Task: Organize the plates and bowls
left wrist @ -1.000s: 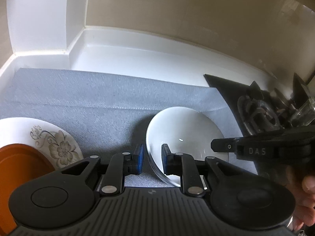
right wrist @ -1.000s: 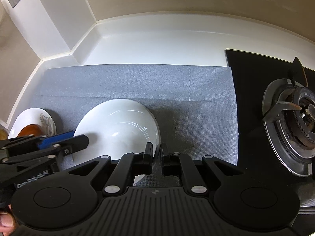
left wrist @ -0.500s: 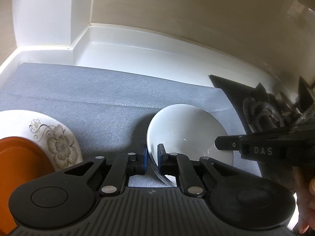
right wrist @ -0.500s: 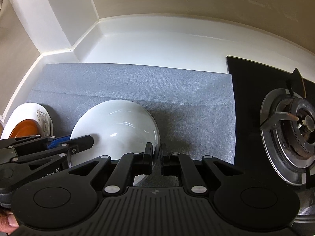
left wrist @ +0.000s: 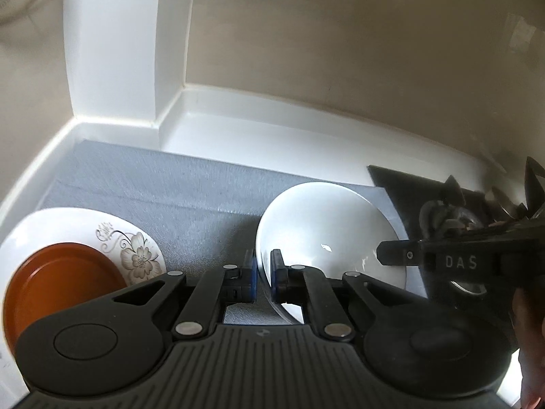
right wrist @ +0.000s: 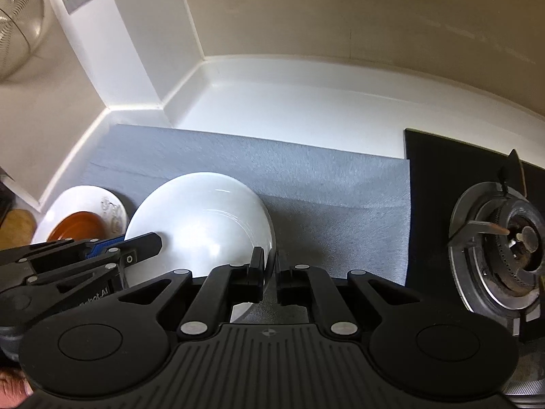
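A plain white bowl [left wrist: 327, 238] is held above the grey mat [left wrist: 170, 191]. My left gripper [left wrist: 263, 272] is shut on its left rim. My right gripper [right wrist: 269, 272] is shut on its right rim, and the bowl [right wrist: 201, 225] fills the left middle of the right wrist view. At the far left a white plate with a flower print [left wrist: 133, 252] lies on the mat with an orange plate [left wrist: 58, 283] on top; both also show in the right wrist view, the flower plate [right wrist: 85, 201] and the orange plate [right wrist: 78, 226].
A black hob with a gas burner [right wrist: 500, 259] lies right of the mat. White counter [right wrist: 289, 116] runs behind the mat to the beige wall. A white pillar [right wrist: 112, 51] stands at the back left corner, with a wire strainer [right wrist: 17, 27] hanging at top left.
My left gripper closed onto the bowl's rim. Both grippers then rose with the bowl, so the mat and counter sit lower in both views.
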`<state>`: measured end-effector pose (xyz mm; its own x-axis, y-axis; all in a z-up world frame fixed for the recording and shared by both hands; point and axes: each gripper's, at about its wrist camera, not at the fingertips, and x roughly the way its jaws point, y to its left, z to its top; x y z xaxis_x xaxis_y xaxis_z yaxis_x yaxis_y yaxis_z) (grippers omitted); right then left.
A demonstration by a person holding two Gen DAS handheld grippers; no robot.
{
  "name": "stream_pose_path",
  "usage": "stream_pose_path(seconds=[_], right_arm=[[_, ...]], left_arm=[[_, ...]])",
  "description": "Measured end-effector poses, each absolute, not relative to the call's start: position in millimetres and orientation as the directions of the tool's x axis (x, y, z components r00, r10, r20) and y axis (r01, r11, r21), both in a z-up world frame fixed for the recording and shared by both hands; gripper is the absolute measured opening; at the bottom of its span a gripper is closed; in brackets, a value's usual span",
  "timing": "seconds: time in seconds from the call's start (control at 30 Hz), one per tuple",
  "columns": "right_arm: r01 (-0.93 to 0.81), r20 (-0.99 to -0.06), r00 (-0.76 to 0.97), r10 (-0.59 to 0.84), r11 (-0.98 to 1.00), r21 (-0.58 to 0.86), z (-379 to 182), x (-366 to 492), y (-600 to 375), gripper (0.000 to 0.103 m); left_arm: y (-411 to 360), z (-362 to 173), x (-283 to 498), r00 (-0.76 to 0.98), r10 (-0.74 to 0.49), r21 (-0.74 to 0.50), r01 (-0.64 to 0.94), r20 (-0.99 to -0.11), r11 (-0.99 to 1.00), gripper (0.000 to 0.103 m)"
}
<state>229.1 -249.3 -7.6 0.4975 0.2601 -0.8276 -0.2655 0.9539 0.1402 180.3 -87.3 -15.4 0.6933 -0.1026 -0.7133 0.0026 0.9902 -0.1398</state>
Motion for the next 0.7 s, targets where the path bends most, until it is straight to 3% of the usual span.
stream_pose_path(seconds=[0.7], right_arm=[[-0.283, -0.801, 0.494, 0.339, 0.933, 0.22, 21, 164, -295, 0.007]], left_arm=[[-134, 26, 111, 0.723, -0.034, -0.086, -0.035, -0.69, 0.996, 0.007]])
